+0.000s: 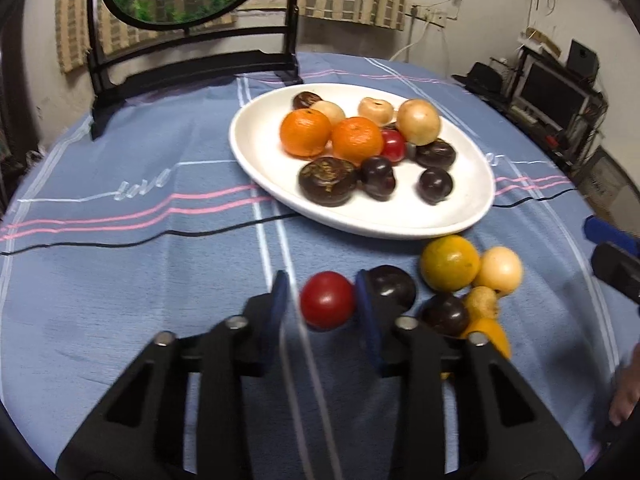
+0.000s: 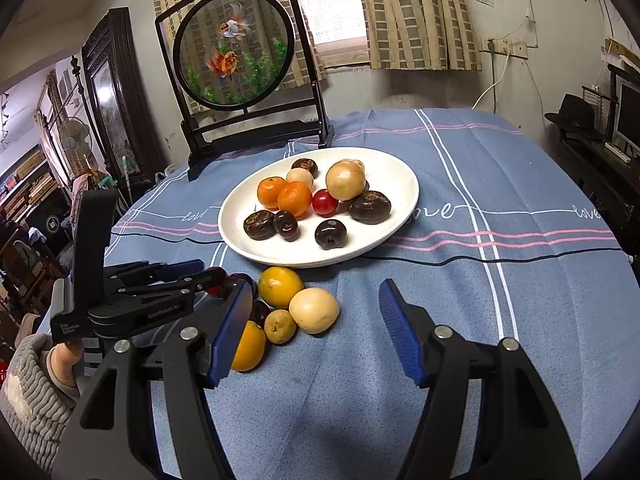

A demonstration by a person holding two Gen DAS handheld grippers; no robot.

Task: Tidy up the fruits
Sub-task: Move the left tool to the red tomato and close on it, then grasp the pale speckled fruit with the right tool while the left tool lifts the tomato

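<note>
My left gripper [image 1: 321, 280] is shut on a small red fruit [image 1: 328, 300] low over the blue cloth, just before the white plate [image 1: 256, 152]. To its right lies a loose cluster: a dark plum [image 1: 394, 284], a yellow-orange citrus [image 1: 450, 264], a pale round fruit [image 1: 500, 272], another dark plum [image 1: 446, 314] and an orange [image 1: 492, 336]. The plate [image 2: 240, 232] holds two mandarins, a red fruit, pale fruits and several dark ones. My right gripper [image 2: 315, 290] hangs open above the cloth near the cluster, nothing between its blue pads.
A black-framed round fish screen [image 2: 236, 48] stands behind the plate at the table's far left. A hand in a grey sleeve [image 2: 32, 392] holds the left gripper [image 2: 216, 280]. Bare blue cloth [image 2: 500, 280] lies right of the fruits, up to the table's edge.
</note>
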